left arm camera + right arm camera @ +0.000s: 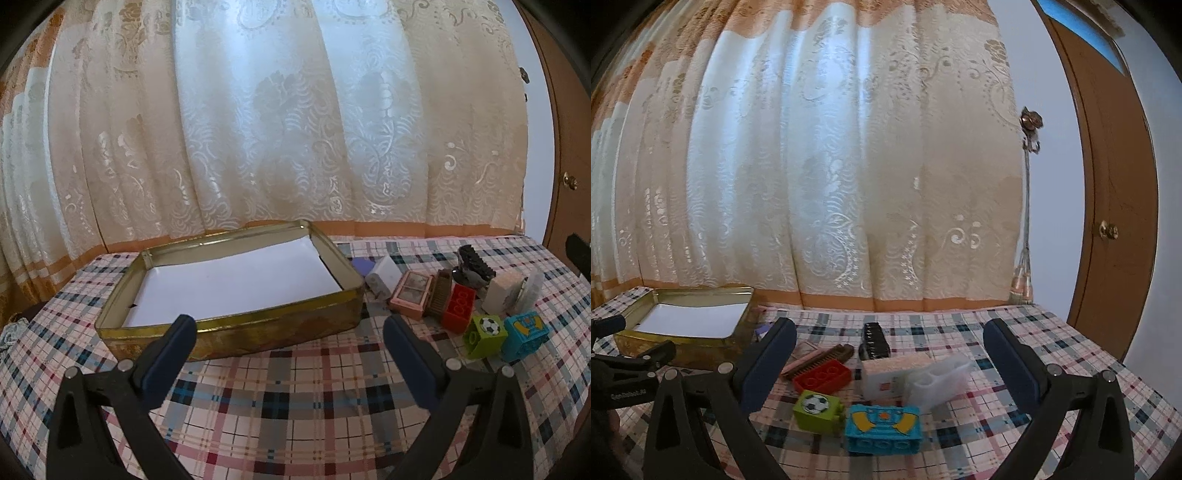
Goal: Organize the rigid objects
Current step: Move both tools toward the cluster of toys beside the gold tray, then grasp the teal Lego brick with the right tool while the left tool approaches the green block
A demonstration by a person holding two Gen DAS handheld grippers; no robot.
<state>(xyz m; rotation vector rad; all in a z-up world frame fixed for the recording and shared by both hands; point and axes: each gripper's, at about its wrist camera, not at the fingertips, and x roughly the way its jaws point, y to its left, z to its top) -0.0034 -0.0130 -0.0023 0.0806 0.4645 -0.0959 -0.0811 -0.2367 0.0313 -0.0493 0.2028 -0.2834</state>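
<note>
Toy blocks (882, 428) partly behind right claw (890, 354), tin (683, 343) cut off.

Two wrist fisheyes, low over a plaid-covered table, both facing the lace curtain.

The left wrist view sits close before the gold tin (236, 325) at 12 o'clock, toy blocks off at 2 o'clock. The right wrist view looks from farther right, close above the green football block (817, 408) and blue block (882, 428) at 6 o'clock, the tin at 9 o'clock, a door at 3 o'clock. Both share tin, blocks, tablecloth (295, 398) and curtain (827, 166).
</note>
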